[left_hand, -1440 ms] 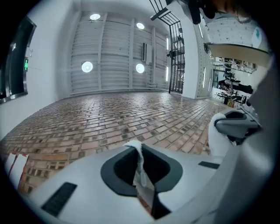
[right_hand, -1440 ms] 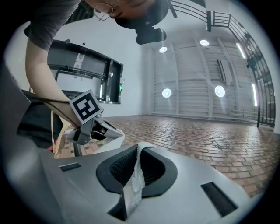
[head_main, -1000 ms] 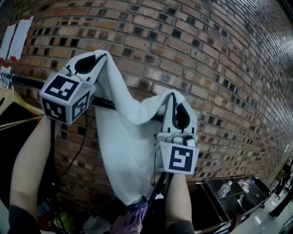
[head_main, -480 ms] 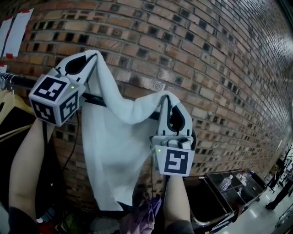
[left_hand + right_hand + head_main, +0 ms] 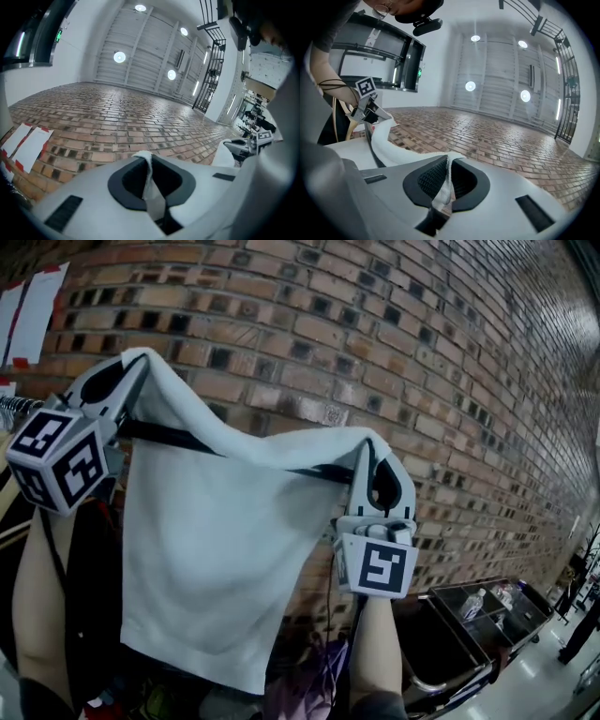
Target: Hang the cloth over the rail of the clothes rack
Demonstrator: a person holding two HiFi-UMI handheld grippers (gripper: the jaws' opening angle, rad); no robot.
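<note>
Grippers at corners of stretched cloth

I had the white cloth spread by its top corners, the left gripper and right gripper each clamped on one. It hung along the black rail, against the brick wall.

Dark clothes-rack rail along brick wall, white cloth against it.
</note>
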